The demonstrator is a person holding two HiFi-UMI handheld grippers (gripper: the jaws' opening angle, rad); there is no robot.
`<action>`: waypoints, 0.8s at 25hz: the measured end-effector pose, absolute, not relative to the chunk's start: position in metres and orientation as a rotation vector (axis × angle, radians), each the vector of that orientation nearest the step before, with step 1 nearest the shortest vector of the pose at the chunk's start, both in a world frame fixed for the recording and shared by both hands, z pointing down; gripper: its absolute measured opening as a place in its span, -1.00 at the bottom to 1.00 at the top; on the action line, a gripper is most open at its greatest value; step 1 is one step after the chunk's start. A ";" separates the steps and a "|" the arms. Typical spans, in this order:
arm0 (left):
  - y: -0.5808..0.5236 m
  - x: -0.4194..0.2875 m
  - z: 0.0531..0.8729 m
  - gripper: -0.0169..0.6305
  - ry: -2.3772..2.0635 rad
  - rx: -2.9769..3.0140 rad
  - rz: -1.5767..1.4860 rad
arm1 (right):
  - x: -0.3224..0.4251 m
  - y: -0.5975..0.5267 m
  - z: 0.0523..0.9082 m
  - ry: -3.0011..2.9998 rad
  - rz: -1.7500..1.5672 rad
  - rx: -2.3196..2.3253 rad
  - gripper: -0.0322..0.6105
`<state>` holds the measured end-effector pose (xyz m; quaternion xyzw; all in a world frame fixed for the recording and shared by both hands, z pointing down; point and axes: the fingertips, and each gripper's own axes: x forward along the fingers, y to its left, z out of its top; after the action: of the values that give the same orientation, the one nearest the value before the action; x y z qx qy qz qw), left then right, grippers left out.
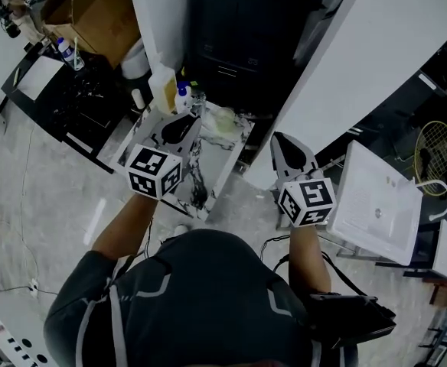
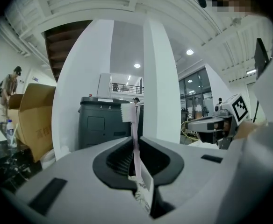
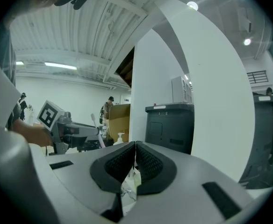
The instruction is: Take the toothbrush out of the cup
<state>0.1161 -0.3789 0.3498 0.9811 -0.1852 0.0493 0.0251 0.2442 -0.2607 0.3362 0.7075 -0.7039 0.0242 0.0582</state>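
Our left gripper (image 1: pixel 181 128) pinches the toothbrush (image 2: pixel 133 127), which stands upright between its jaws (bristles topmost). Our right gripper (image 3: pixel 135 146), closed on nothing, hangs alongside.

Showing pale pink along the toothbrush (image 2: pixel 134 125) handle, white at its bristles. Wearing light grey with black ribbed pads on the left tongs (image 2: pixel 136 146) and the right tongs (image 3: pixel 135 148). Carrying black-and-white squares on the marker cubes (image 1: pixel 154 172). Running black veins over white across the worktop (image 1: pixel 216 167), centre frame.
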 end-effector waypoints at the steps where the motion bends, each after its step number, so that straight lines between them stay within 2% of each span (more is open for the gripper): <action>1: -0.378 0.112 0.348 -0.79 -0.581 3.042 0.153 | 0.245 -0.262 0.336 -2.129 0.081 2.153 -0.81; 9: -0.376 0.081 0.340 -0.79 -0.619 3.035 0.142 | 0.246 -0.266 0.325 -2.088 0.082 2.188 -0.81; 20: -0.373 0.075 0.338 -0.79 -0.612 3.035 0.154 | 0.237 -0.270 0.323 -2.056 0.069 2.174 -0.81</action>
<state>0.0750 -0.3734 0.3384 0.9788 -0.1975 0.0498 0.0207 0.2375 -0.2703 0.3231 0.7243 -0.6851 0.0231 0.0741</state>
